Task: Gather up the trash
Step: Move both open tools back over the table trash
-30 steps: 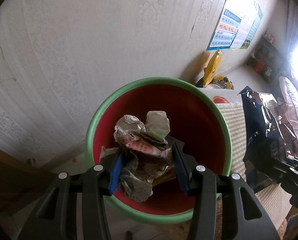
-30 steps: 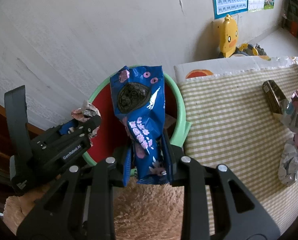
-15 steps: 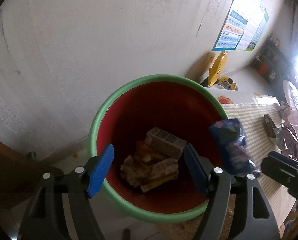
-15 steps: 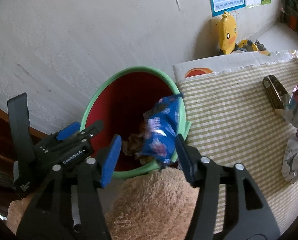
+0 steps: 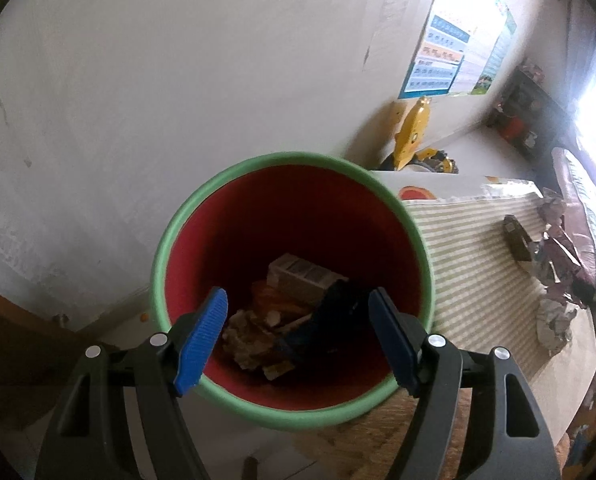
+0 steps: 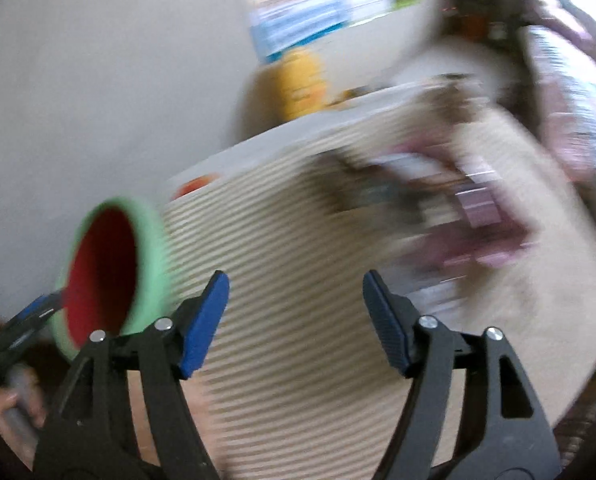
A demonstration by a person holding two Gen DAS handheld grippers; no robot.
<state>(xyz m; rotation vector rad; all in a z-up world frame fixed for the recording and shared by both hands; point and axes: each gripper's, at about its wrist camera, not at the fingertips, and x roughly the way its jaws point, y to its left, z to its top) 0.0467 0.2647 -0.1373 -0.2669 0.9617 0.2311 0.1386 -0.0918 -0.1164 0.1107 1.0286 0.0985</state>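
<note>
Tongs left (image 5: 296, 338) and right (image 6: 296, 320) gape empty, right's just widening, left above bin (image 5: 166, 264).

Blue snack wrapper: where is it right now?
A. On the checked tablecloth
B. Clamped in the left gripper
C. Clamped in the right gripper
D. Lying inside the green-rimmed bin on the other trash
D. The left wrist view shows the blue snack wrapper lying in the bin among the trash, and both pairs of jaws stand open and empty.
</note>
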